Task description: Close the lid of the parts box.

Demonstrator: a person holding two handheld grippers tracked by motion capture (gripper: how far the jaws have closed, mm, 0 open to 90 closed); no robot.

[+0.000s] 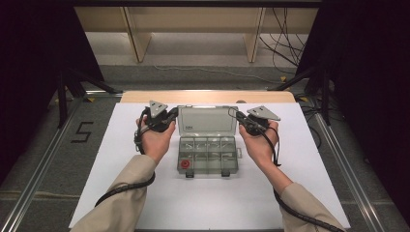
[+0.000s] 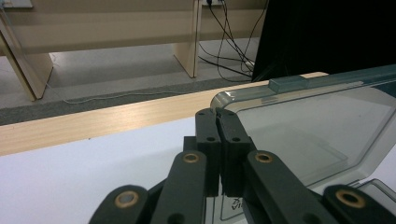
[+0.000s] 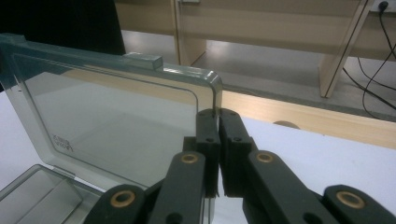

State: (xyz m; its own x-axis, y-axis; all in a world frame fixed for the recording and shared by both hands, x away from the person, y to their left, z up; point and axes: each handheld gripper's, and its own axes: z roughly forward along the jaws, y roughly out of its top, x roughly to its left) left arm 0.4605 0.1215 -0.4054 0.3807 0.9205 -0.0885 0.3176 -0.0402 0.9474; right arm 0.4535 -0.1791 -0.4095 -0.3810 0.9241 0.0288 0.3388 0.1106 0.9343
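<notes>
Left gripper (image 2: 217,113) jaws clamped on lid (image 1: 207,119) edge, right gripper (image 3: 216,113) likewise (opposite edge), bare table (image 1: 203,203) all round.

Even overhead light is illuminating the white table surface (image 1: 145,193) brightly in the high view, while both side margins are falling into near-black. Shadows under the hands are staying soft and faint. The picture is appearing slightly soft throughout. In both gripper views, the nearest links of the left gripper (image 2: 217,112) and right gripper (image 3: 217,112) are blurring at the bottom edge. The transparent lid (image 3: 116,121) is showing pale reflections and mild glare.
</notes>
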